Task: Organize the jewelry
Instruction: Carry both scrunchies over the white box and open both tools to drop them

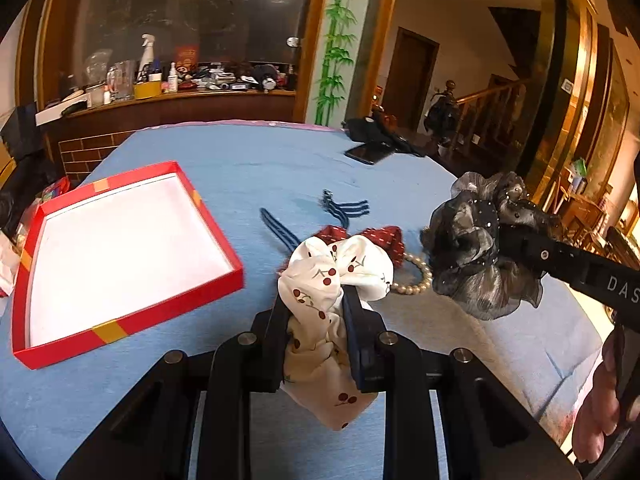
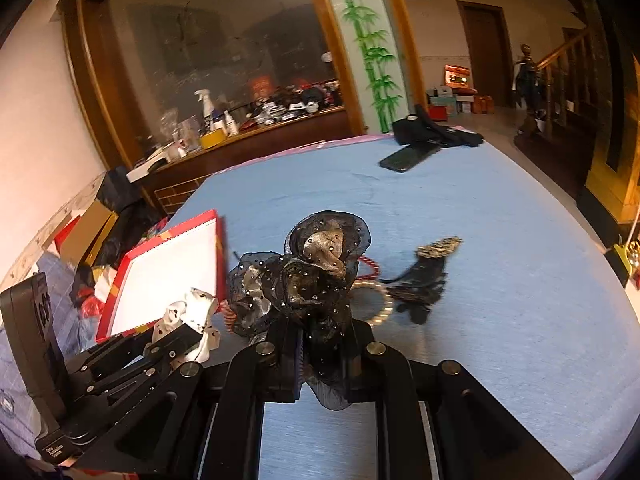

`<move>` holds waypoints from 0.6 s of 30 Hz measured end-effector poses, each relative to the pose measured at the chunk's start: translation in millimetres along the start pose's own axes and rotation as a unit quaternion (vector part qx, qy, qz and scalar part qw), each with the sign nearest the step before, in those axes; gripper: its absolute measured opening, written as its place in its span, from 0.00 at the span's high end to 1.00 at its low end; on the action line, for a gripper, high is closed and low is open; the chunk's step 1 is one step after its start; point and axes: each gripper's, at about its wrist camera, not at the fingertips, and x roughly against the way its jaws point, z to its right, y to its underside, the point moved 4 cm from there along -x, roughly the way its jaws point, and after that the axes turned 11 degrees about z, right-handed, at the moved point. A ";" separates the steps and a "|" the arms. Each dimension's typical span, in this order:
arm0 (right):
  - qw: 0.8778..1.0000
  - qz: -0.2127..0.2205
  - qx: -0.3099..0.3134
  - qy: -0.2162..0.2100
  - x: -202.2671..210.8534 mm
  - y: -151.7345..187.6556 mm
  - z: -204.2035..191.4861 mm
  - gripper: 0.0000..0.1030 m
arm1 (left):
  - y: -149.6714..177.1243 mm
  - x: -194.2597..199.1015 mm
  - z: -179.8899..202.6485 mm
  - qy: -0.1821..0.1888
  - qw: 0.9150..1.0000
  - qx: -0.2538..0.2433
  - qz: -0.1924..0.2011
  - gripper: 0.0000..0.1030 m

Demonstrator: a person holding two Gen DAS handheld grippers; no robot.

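Observation:
My left gripper point(image 1: 316, 304) is shut on a white cherry-print scrunchie point(image 1: 340, 276) and holds it above the blue table; it also shows in the right wrist view point(image 2: 196, 320). My right gripper point(image 2: 320, 332) is shut on a black and grey sheer scrunchie point(image 2: 312, 272), seen at the right of the left wrist view point(image 1: 476, 240). A red box with a white inside point(image 1: 120, 248) lies open at the left point(image 2: 172, 276). A pearl bracelet point(image 1: 416, 280), a red dotted bow point(image 1: 380, 238) and navy hair ties point(image 1: 344, 208) lie on the table.
A black phone point(image 1: 370, 154) and dark cloth point(image 1: 380, 132) lie at the table's far edge. A black lace piece with a gold trim point(image 2: 428, 276) and red beads point(image 2: 370, 268) lie right of the pearls point(image 2: 380, 308). A cluttered wooden counter point(image 1: 180, 96) stands behind.

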 end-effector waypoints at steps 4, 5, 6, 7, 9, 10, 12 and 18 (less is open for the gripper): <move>1.000 -0.008 0.013 -0.014 -9.6 -1.5 -19.5 0.86 | -3.8 6.4 -18.8 -0.012 1.000 0.012 0.009 0.78; 1.000 -0.009 0.017 -0.016 -12.0 -1.7 -25.0 0.86 | -5.0 7.8 -23.5 -0.015 1.000 0.015 0.011 0.78; 1.000 -0.011 0.020 -0.019 -13.9 -2.2 -30.0 0.86 | -6.7 9.5 -30.2 -0.019 1.000 0.019 0.014 0.78; 0.999 -0.012 0.024 -0.022 -16.9 -3.0 -35.7 0.86 | -8.0 10.9 -36.0 -0.022 0.999 0.022 0.015 0.78; 0.999 -0.020 0.032 -0.031 -25.7 -4.9 -49.0 0.86 | -11.7 13.7 -52.0 -0.033 0.999 0.030 0.018 0.78; 0.998 -0.023 0.034 -0.036 -29.7 -6.0 -55.4 0.86 | -14.2 14.0 -60.1 -0.038 0.999 0.033 0.018 0.78; 0.998 -0.030 0.039 -0.047 -38.4 -8.2 -67.1 0.86 | -19.1 15.9 -81.6 -0.053 0.998 0.041 0.019 0.78; 0.993 -0.053 0.060 -0.082 -76.5 -18.1 -120.6 0.86 | -34.9 15.4 -149.5 -0.110 0.992 0.055 0.017 0.78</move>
